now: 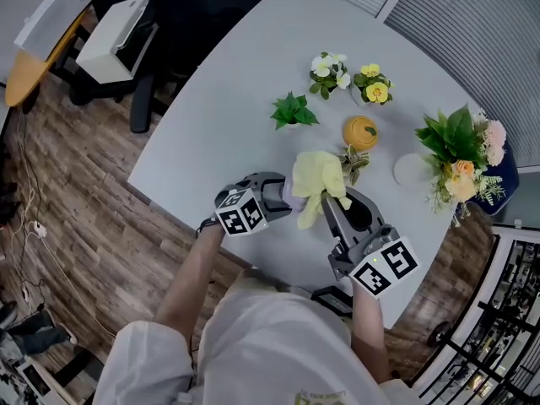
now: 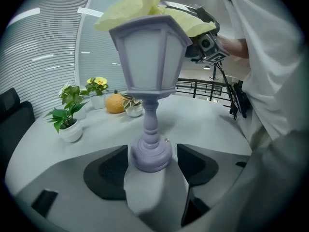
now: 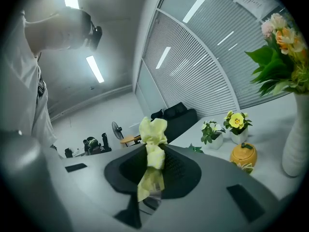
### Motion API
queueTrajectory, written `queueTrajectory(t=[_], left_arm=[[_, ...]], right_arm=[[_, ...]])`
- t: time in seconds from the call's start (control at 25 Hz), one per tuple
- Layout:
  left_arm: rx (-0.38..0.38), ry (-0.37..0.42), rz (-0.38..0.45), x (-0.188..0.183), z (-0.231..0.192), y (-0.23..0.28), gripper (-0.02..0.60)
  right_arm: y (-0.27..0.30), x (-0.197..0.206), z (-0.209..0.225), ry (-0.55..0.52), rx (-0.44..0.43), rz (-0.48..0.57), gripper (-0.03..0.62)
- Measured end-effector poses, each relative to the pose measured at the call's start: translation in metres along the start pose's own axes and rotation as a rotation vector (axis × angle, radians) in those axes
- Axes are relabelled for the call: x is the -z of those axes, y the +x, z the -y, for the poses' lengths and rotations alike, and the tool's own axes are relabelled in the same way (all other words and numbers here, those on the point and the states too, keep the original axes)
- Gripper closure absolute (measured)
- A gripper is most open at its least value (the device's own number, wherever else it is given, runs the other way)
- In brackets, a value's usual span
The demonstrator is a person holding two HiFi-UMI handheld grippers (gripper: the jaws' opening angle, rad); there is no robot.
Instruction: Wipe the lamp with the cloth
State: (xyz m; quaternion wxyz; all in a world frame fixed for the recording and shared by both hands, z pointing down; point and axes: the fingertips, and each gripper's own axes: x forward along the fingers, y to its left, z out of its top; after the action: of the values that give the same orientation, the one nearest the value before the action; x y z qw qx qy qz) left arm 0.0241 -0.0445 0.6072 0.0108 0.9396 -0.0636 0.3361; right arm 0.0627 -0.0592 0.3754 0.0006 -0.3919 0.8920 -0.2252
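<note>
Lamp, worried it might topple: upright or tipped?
Upright: the lamp stands vertical on its base on the table, yellow cloth over its top.

Bare surface [image 1: 219, 99] is lying wide open to the left of the lamp [image 2: 149, 57], leaving a tool free passage there. Just behind it, the small succulent pot [image 1: 354, 160] and the orange jar [image 1: 360, 131] are crowding close, the leafy plant [image 1: 293, 110] standing further back. The bouquet [image 1: 460, 154] is walling off the right side, and the left tool [image 2: 152, 162] is occupying the lamp's foot, jaws gripping it.
</note>
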Motion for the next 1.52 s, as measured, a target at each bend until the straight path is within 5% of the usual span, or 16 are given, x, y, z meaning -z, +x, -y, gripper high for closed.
queueTrajectory(t=[0.68, 1.52], left_arm=[[-0.02, 0.067, -0.013, -0.001, -0.003, 0.013, 0.282], [-0.027, 0.067, -0.019, 0.0, -0.003, 0.012, 0.282]], right_arm=[[0.014, 0.041, -0.002, -0.126, -0.002, -0.133, 0.523], [0.03, 0.036, 0.003, -0.283, 0.09, -0.211, 0.523]])
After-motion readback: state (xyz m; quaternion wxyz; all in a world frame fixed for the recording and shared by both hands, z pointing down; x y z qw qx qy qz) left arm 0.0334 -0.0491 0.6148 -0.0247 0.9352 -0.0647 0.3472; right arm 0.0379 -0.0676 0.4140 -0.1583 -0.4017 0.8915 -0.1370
